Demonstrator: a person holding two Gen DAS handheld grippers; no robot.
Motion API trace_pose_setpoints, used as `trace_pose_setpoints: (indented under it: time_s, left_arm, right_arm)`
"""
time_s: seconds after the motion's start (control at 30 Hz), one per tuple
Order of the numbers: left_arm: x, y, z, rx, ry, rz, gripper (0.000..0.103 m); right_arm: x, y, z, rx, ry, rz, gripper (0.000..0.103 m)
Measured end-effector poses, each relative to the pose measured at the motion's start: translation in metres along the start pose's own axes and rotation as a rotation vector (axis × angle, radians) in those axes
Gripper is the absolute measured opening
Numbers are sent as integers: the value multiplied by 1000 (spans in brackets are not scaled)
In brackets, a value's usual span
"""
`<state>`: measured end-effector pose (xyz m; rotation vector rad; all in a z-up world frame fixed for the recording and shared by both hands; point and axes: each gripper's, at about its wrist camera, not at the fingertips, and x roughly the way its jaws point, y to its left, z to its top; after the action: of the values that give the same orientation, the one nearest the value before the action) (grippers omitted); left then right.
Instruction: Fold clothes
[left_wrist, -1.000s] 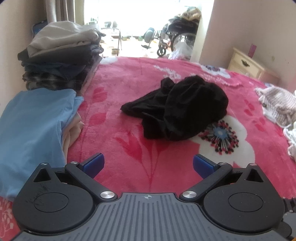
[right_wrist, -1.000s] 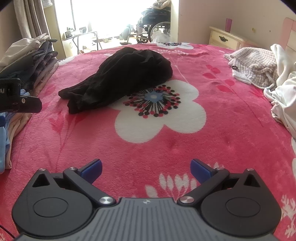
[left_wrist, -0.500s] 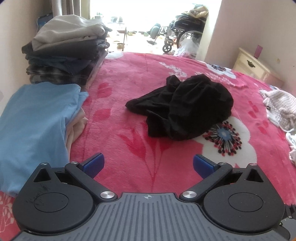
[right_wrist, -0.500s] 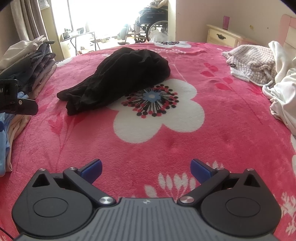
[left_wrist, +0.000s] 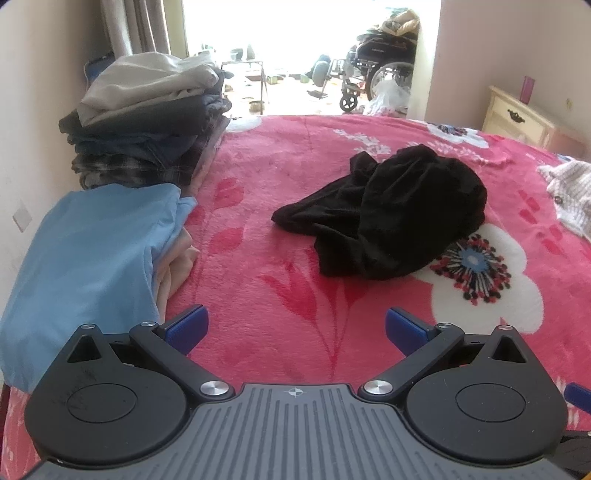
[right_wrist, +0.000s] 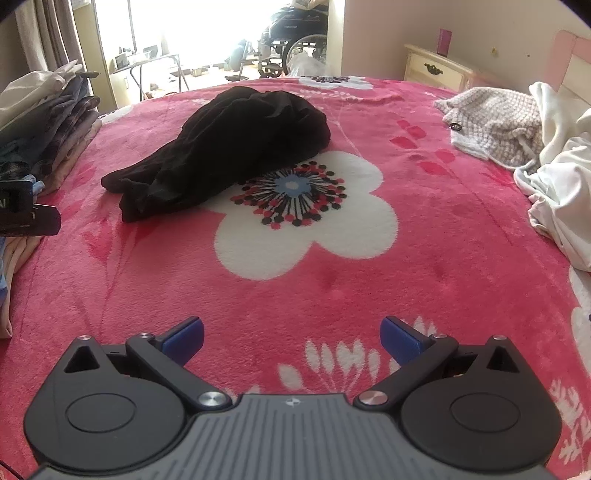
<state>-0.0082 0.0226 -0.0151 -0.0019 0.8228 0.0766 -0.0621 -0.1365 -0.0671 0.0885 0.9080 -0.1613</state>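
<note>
A crumpled black garment (left_wrist: 391, 214) (right_wrist: 229, 147) lies in a heap in the middle of the pink floral blanket (left_wrist: 280, 266) (right_wrist: 332, 288). My left gripper (left_wrist: 295, 330) hangs open above the blanket, short of the garment and to its left, nothing between its blue pads. Open too and holding nothing, my right gripper (right_wrist: 291, 338) hovers over the near part of the blanket, well short of the garment. A folded light blue garment (left_wrist: 88, 258) lies on a low pile at the left gripper's left side.
A tall stack of folded clothes (left_wrist: 147, 125) (right_wrist: 40, 122) stands at the far left by the wall. A knitted grey-white garment (right_wrist: 495, 122) and loose white cloth (right_wrist: 561, 184) lie at the right. A cream nightstand (left_wrist: 517, 118) stands beyond the bed.
Both grippers have drifted slightly; the left wrist view has tilted up and leftward, so the black garment sits further right in it. Both stay open and the clothes have not moved.
</note>
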Motion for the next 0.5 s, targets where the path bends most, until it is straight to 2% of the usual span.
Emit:
trace_pose_setpoints:
  time_s: [0.5]
  left_arm:
    - [0,-8,-4,58,-5,-17,103]
  right_arm:
    - [-1,1,2,-5,1,3,103]
